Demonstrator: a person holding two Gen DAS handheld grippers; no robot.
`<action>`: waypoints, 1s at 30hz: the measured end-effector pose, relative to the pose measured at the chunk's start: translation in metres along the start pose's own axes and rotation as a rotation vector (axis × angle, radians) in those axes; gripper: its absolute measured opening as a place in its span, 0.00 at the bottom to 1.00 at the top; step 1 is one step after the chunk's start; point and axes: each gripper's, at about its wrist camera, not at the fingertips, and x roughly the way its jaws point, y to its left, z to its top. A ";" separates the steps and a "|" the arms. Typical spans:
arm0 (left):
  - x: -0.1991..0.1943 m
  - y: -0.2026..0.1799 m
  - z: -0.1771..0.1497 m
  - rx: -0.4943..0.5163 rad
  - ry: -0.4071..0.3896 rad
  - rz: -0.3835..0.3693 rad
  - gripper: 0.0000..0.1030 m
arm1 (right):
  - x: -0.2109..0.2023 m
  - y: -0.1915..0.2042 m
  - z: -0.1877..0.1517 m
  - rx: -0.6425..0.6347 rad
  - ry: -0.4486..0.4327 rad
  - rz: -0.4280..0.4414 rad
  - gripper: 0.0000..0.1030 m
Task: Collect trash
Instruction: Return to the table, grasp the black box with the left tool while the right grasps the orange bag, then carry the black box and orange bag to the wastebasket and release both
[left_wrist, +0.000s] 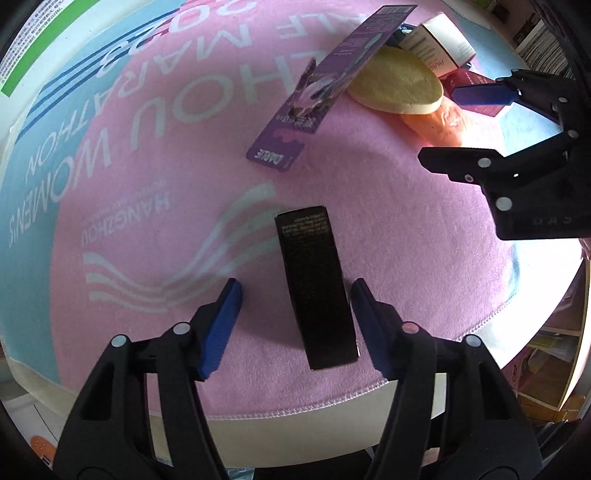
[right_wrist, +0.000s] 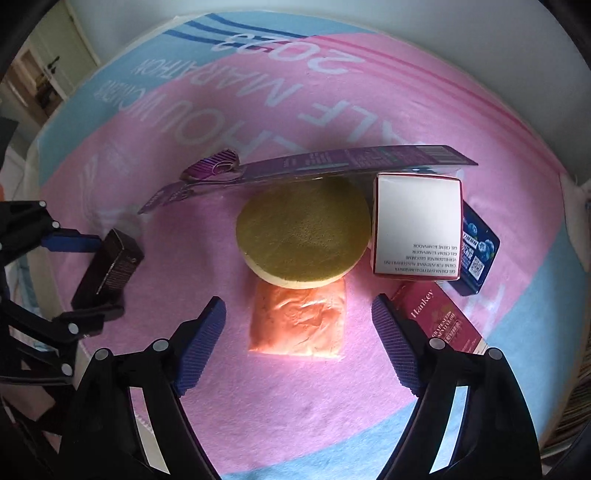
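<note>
Fuzzy cloth towel (left_wrist: 388, 206); glossy black carton (left_wrist: 314, 280).

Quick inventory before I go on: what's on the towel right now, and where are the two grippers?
towel: one, pink and light blue with white lettering, spread over the table
black box: one, black, lying flat between the left gripper's fingers, not yet pinched
purple card pack: one, purple, long, behind the sponge
round sponge: one, yellow-green, centre, overlapping the orange packet's far end
orange packet: one, orange, ahead of the right gripper
white box: one, white with red edging, right of the sponge
blue pack: one, dark blue, partly under the white box
maroon box: one, maroon, beside the right gripper's outer finger
left gripper: one, black with blue pads, straddling the black box
right gripper: one, same colours, open over the orange packet
</note>
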 end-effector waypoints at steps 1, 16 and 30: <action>-0.001 0.002 0.000 -0.005 -0.002 -0.001 0.49 | 0.001 0.001 0.000 -0.016 0.001 -0.015 0.70; -0.019 0.043 -0.001 0.015 -0.011 -0.005 0.22 | -0.014 -0.005 -0.009 0.079 0.018 0.076 0.48; -0.064 0.052 -0.002 0.191 -0.088 -0.024 0.22 | -0.052 0.013 -0.042 0.251 -0.013 0.003 0.48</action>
